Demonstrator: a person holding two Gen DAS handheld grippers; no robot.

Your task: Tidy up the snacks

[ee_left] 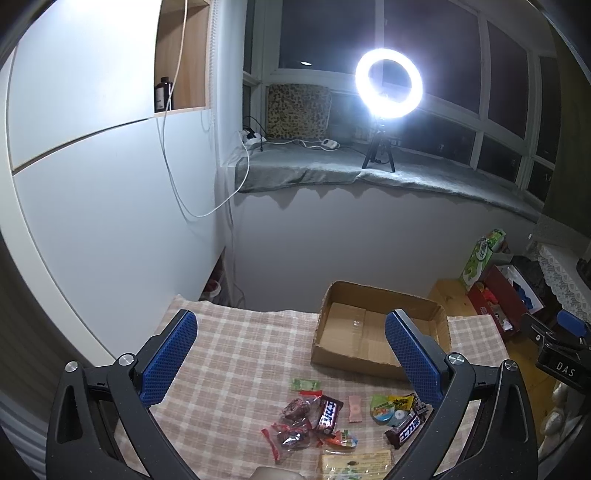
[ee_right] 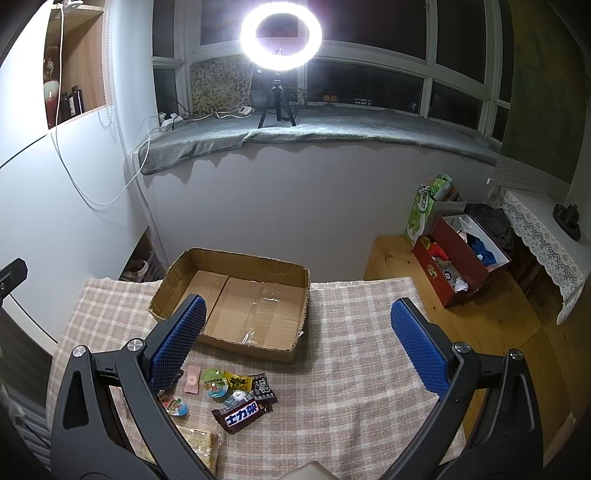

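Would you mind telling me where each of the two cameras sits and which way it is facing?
Left wrist: on the left gripper, above the checked cloth, facing the window; its open blue-padded fingers show, and the right gripper's body at the right edge.
Right wrist: on the right gripper, facing the same way, further right; its open fingers show.
Shared: cardboard box, snack pile, ring light.
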